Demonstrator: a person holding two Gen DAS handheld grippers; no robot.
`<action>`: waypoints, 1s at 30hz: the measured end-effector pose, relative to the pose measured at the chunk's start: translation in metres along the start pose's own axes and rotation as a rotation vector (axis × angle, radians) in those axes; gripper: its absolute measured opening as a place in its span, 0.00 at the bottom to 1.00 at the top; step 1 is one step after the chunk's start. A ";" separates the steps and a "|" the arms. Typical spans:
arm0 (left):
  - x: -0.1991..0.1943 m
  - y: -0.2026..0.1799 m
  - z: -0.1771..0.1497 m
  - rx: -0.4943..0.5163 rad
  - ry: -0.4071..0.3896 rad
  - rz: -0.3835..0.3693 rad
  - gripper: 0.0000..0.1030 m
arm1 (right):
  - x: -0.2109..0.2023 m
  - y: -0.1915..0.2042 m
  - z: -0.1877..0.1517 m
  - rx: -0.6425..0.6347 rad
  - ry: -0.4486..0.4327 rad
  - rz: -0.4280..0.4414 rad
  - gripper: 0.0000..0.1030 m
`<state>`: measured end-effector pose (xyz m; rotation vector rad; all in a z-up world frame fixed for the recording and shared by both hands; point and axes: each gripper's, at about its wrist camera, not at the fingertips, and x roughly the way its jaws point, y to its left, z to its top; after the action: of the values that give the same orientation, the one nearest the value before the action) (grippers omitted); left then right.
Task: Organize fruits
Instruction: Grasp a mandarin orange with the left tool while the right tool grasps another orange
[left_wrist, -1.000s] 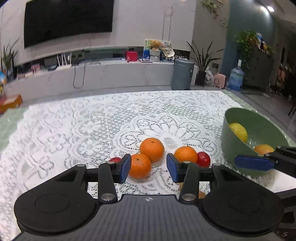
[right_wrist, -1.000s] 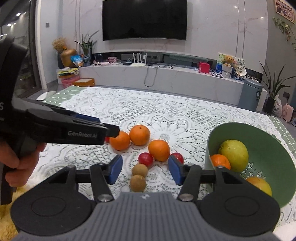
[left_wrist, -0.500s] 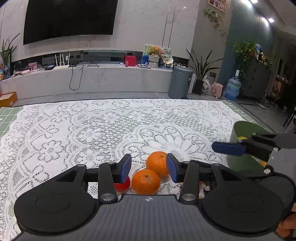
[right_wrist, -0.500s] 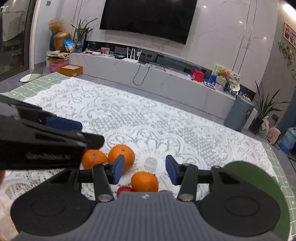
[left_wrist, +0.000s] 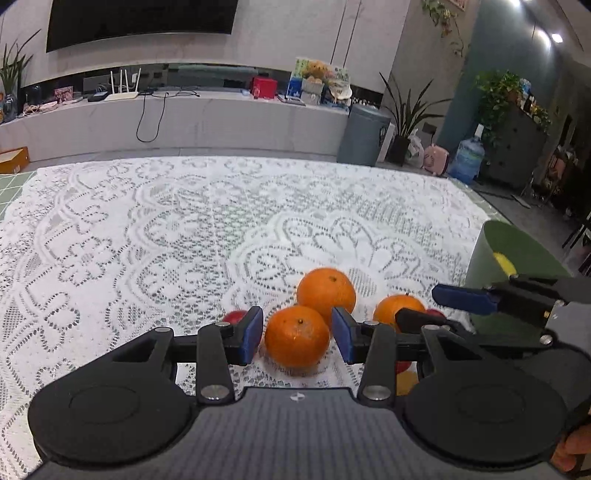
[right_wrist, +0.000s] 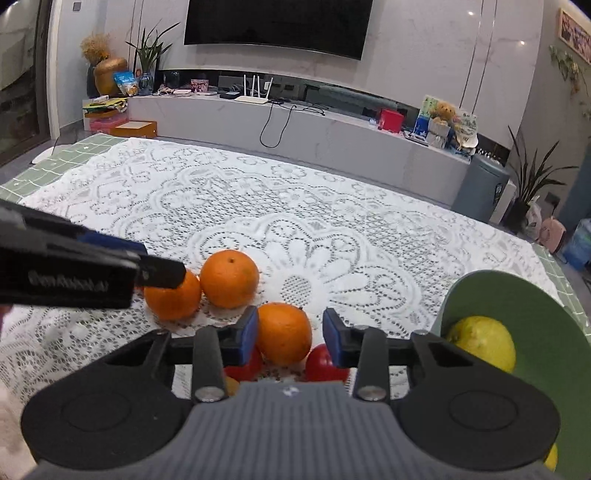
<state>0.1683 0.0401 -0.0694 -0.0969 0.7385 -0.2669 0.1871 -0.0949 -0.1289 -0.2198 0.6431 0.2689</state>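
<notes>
Three oranges lie on the lace tablecloth. My left gripper (left_wrist: 297, 334) is open with the nearest orange (left_wrist: 296, 340) between its blue pads, gaps on both sides. A second orange (left_wrist: 327, 291) sits just behind it. My right gripper (right_wrist: 290, 334) is open around the third orange (right_wrist: 283, 333), which also shows in the left wrist view (left_wrist: 397, 308). Small red fruits (right_wrist: 327, 363) lie under the right gripper. The green bowl (right_wrist: 517, 291) at the right holds a yellow-green fruit (right_wrist: 484, 341).
A small red fruit (left_wrist: 234, 317) lies left of the left gripper's pad. The left gripper's side (right_wrist: 74, 273) crosses the right wrist view at left. The lace cloth (left_wrist: 184, 229) stretches far ahead. A TV cabinet and bin stand beyond the table.
Both grippers have dropped lower and moved forward. Each now has an orange between its open pads; the bowl has slid to the right edge of both views.
</notes>
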 end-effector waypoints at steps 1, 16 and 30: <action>0.002 -0.001 -0.001 0.007 0.005 0.005 0.49 | 0.001 0.001 0.000 -0.006 -0.001 0.001 0.35; 0.008 -0.013 -0.009 0.139 -0.005 0.035 0.47 | 0.011 -0.004 -0.001 0.038 0.041 0.058 0.36; 0.010 -0.013 -0.010 0.164 -0.004 0.022 0.48 | 0.016 -0.008 -0.003 0.060 0.056 0.078 0.38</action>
<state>0.1660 0.0252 -0.0813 0.0660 0.7111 -0.3053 0.2002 -0.1007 -0.1399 -0.1452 0.7153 0.3194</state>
